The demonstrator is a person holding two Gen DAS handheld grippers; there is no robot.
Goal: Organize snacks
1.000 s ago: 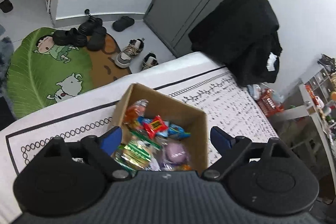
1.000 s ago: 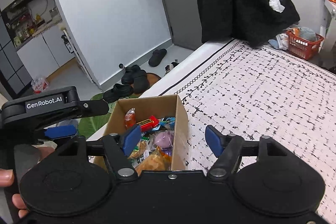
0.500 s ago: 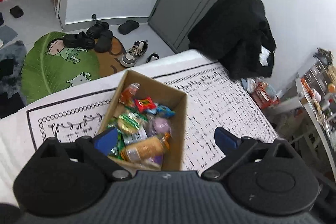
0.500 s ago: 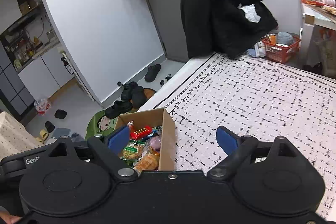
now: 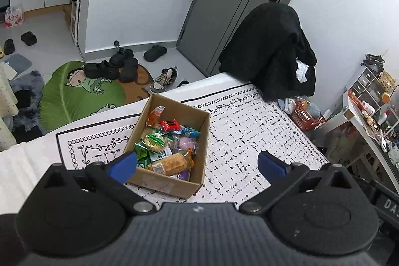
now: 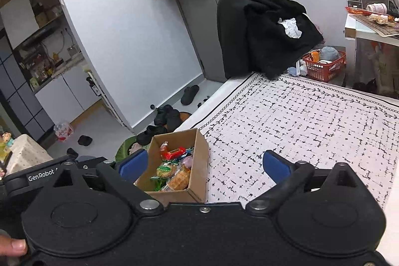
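An open cardboard box sits on the white patterned bedspread near its left edge. Inside lie several snack packs: a red packet, a green biscuit pack, a pink pouch and an orange-wrapped biscuit pack. My left gripper hangs above and short of the box, jaws opening wide, nothing between them. My right gripper hovers likewise behind the box, jaws opening, nothing held. The left gripper's black housing shows at the right view's left edge.
A black coat is draped at the bed's far corner. A red basket and a cluttered desk stand to the right. Shoes and a green leaf mat lie on the floor beyond the bed's left edge.
Both grippers have pulled back and up from the box, which now looks smaller and farther. Both pairs of jaws have spread wider, the right more so.
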